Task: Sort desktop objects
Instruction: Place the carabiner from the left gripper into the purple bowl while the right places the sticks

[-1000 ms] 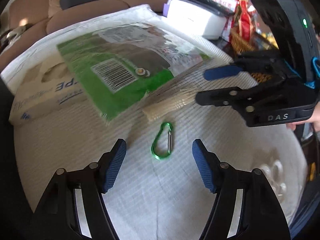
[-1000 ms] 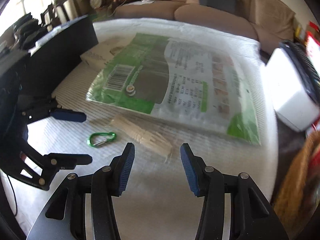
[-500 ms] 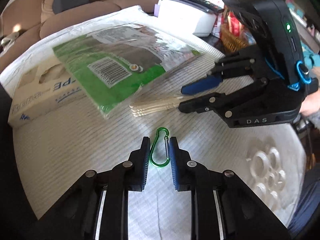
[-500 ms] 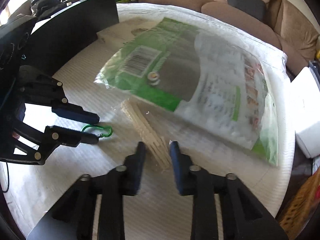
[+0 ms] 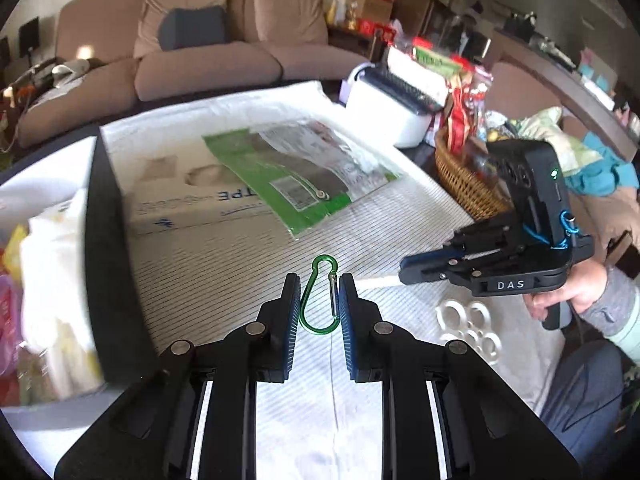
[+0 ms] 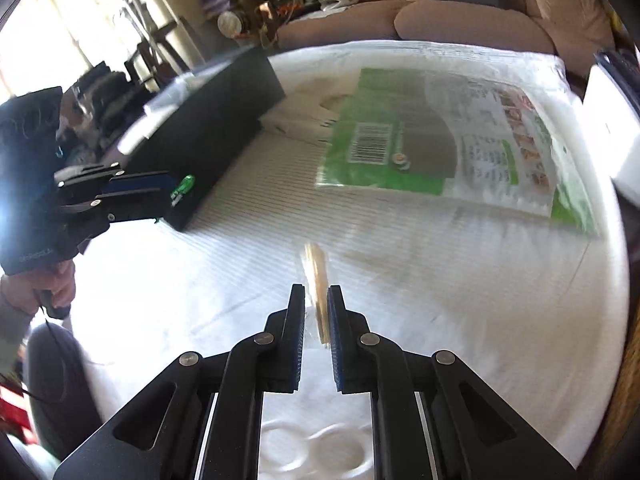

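A green carabiner [image 5: 325, 257] hangs upright between the blue pads of my left gripper [image 5: 320, 278], which is shut on it and holds it above the striped white tablecloth [image 5: 224, 280]. In the right wrist view the left gripper [image 6: 168, 190] holds the carabiner [image 6: 185, 184] beside a black bin [image 6: 224, 112]. My right gripper [image 6: 316, 290] has its jaws closing tight on a pale bundle of wooden sticks [image 6: 316, 264], lifted off the cloth. The left wrist view has the right gripper [image 5: 404, 270] at the right, with the bundle [image 5: 376, 280] poking out of it.
The black bin [image 5: 108, 260], holding bags, stands at the left. A green food packet [image 5: 300, 176] lies partly on a flat carton [image 5: 188, 204]. A white container [image 5: 392, 108] and wicker basket [image 5: 460, 176] sit far right. White plastic rings [image 5: 468, 324] lie near the right gripper.
Both grippers went from open to shut, the left on the carabiner and the right on the stick bundle. Both then rose off the cloth; the left one swung toward the black bin.
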### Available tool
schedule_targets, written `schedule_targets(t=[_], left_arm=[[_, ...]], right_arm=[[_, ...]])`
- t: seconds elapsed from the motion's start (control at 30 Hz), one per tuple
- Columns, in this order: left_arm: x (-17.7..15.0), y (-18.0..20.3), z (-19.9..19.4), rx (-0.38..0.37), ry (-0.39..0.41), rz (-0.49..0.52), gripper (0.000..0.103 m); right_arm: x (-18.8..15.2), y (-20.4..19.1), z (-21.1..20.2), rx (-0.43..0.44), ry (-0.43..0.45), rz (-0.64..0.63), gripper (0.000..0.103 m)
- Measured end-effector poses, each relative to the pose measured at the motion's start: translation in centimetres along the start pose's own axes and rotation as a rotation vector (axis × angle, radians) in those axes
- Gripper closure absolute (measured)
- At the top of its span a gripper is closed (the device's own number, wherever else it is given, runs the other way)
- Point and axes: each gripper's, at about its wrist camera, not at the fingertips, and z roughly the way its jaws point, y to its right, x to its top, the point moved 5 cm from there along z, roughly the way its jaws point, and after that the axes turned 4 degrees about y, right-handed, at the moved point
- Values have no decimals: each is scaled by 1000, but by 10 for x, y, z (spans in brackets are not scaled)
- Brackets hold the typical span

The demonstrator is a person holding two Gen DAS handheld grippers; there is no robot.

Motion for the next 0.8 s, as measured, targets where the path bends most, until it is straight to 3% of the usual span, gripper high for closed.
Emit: schedule_targets(t=[0.13,0.23,0.27,0.3,0.37,0.57,0.63,0.67,0.7,0.73,0.8], left_arm=[[-8,-1,-22,4,2,-13,85],[-22,-1,-33,4,-2,-21,85],[-25,0,-35,5,-4,-23,85],[-30,1,-36,2,-8,-25,85],[-36,2,-39,1,-12,-25,85],[-47,1,-44,-5,-19,-40,85],[-49,-1,-46,-4,-19,-41,85],[-50,-3,-48,-4,-19,-42,85],[-50,-5,-50,-3,-16,-43,85],[-50,-6,-52,-2,-14,-44,85],[-48,-11,-57,6,-7,-45,85]], right_arm=[[-8,-16,1,38,-19,61,93],[-20,-18,6,-72,-67,33,87],[-24,-18,7,-99,-77,27,76],[-27,-19,8,-106,-83,20,58],[-32,-24,8,-122,-81,-24,49],[-36,-38,52,-207,-186,-189,49],[-35,-42,67,-227,-214,-236,53],[-34,-45,73,-236,-220,-274,57],[-33,-50,76,-225,-224,-308,76],[-32,-55,79,-199,-235,-318,85],[-33,-59,83,-209,-252,-334,92]])
